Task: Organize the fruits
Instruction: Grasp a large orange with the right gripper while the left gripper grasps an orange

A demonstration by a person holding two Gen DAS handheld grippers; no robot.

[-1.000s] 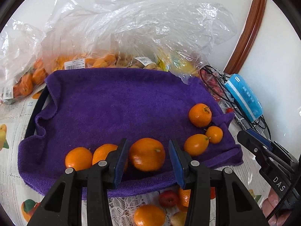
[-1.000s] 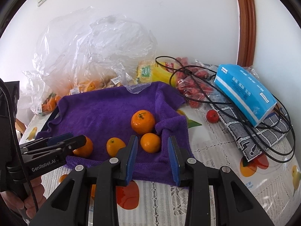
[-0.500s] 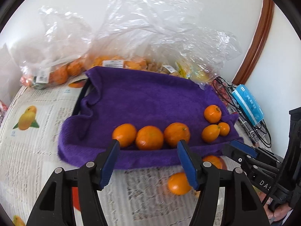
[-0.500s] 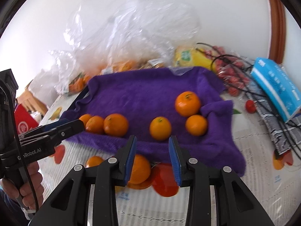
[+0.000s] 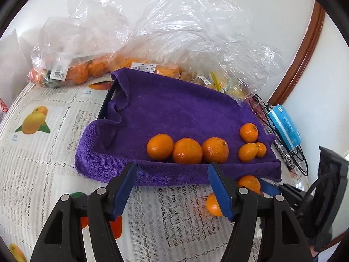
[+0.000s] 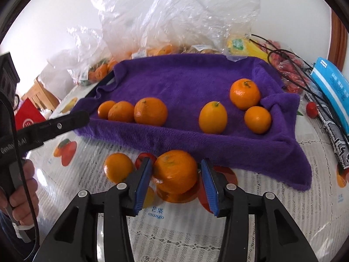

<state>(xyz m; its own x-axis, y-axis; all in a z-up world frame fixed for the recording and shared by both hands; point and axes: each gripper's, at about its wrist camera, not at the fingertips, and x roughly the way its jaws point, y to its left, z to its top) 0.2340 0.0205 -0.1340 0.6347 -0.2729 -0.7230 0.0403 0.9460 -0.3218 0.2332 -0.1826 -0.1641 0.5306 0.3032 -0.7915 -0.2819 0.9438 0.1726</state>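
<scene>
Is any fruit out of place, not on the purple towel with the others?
Yes. Two oranges lie on the tablecloth in front of the purple towel: a large orange between the opening jaws of the right gripper, and a smaller orange beside it.

The left gripper's [image 5: 172, 187] right finger covers part of an orange [image 5: 212, 202] just beside it. Behind the right gripper's [image 6: 175, 182] left finger, a red fruit [image 6: 142, 160] shows only partly. Far ahead, crumpled bags [image 6: 174, 17] blur the fruit inside.
</scene>
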